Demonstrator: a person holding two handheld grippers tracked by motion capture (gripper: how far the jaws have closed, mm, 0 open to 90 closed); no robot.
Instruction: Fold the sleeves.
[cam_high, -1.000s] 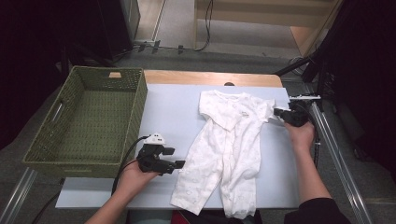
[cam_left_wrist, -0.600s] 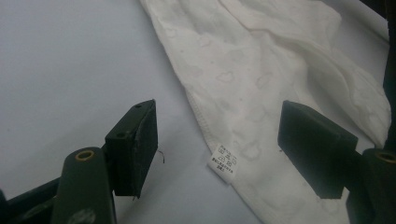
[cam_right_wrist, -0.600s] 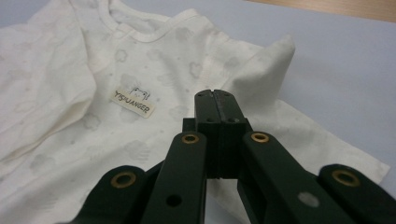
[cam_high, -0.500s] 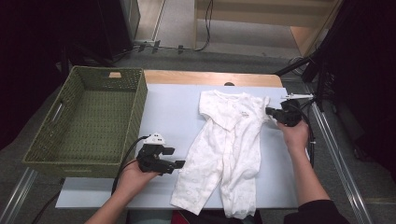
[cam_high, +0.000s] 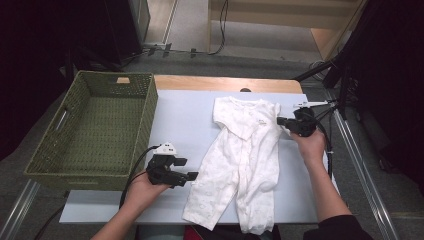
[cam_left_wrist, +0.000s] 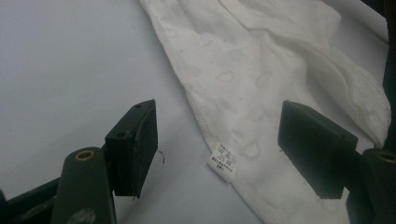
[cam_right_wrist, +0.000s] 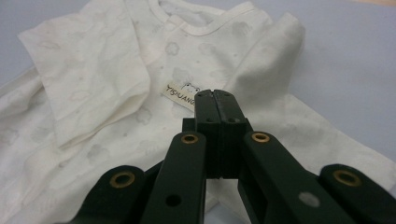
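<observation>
Moved inward since the earlier view: right claw (cam_high: 281, 121), now at the sleeve edge of the white baby suit (cam_high: 243, 160). Pressed fully shut, jaws meeting with no cloth seen between them; over the chest near the printed label (cam_right_wrist: 180, 94). Left claw (cam_high: 192, 175) unmoved, jaws wide, empty, framing the lower leg hem and care tag (cam_left_wrist: 222, 161). Suit spread flat mid-bench (cam_high: 185, 112), green basket (cam_high: 95, 130) well apart. Best to open first, pinch one layer at each end, lift evenly.
</observation>
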